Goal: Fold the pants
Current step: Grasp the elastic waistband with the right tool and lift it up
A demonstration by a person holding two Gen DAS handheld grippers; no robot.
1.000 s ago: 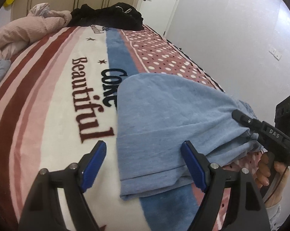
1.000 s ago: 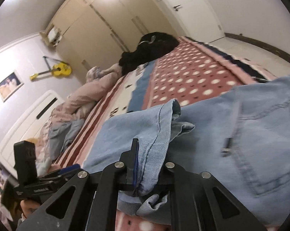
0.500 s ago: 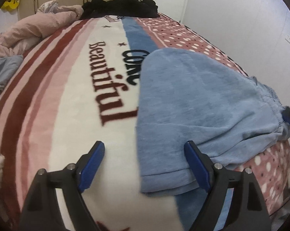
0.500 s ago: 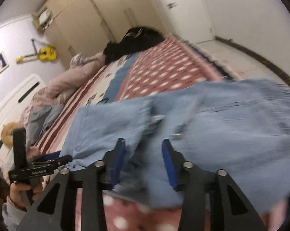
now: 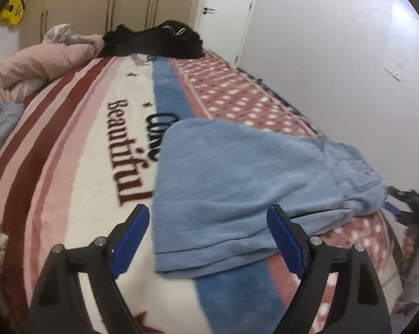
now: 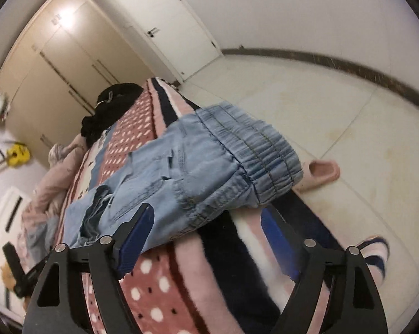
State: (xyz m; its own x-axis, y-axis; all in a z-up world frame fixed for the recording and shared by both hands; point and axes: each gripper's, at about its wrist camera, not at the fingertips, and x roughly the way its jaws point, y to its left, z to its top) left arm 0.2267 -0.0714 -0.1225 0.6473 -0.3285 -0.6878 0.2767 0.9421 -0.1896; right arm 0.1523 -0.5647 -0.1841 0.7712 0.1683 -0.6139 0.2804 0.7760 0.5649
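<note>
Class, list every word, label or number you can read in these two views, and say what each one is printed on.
"Beautiful": dark red letters on the white band of the blanket.
A black word beside it, partly under the blue pants: begins "Co", the rest blurred and covered.
Small print near the black clothes: too blurred to read.
Right wrist view: no readable text.

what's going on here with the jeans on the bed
A person with a handheld gripper in each hand is folding light blue pants on a patterned blanket. The pants lie folded over, with the elastic waistband at the bed's edge. Both the left gripper and the right gripper are open and hold nothing.
</note>
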